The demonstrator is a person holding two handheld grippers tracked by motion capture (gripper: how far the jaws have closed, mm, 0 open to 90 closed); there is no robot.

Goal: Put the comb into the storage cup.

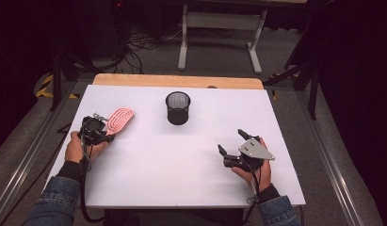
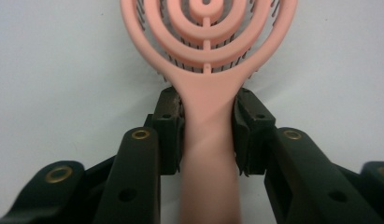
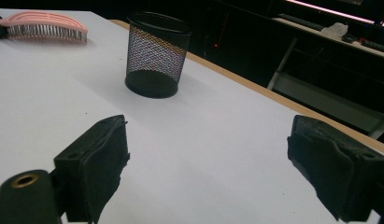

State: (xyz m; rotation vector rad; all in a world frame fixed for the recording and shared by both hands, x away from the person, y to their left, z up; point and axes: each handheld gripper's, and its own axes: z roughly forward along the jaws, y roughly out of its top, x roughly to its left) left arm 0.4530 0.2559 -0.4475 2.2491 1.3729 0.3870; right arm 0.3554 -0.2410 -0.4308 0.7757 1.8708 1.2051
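Note:
A pink vented hairbrush [image 1: 120,120] lies bristles down on the white table [image 1: 181,179] at the far left. My left gripper [image 1: 105,131] has its two pads pressed on either side of the brush's handle [image 2: 208,140], just below the head [image 2: 208,42]. At the right front, my right gripper [image 1: 231,141] rests low over bare table, jaws wide apart and nothing between them [image 3: 210,158]. In the right gripper view the brush [image 3: 42,25] appears far off at the upper left.
A black mesh cup [image 1: 177,108] stands upright near the middle back of the table, also in the right gripper view as the cup [image 3: 154,56]. A wooden strip [image 1: 177,81] runs along the far edge. Beyond it stands a white table frame [image 1: 219,28] on the floor.

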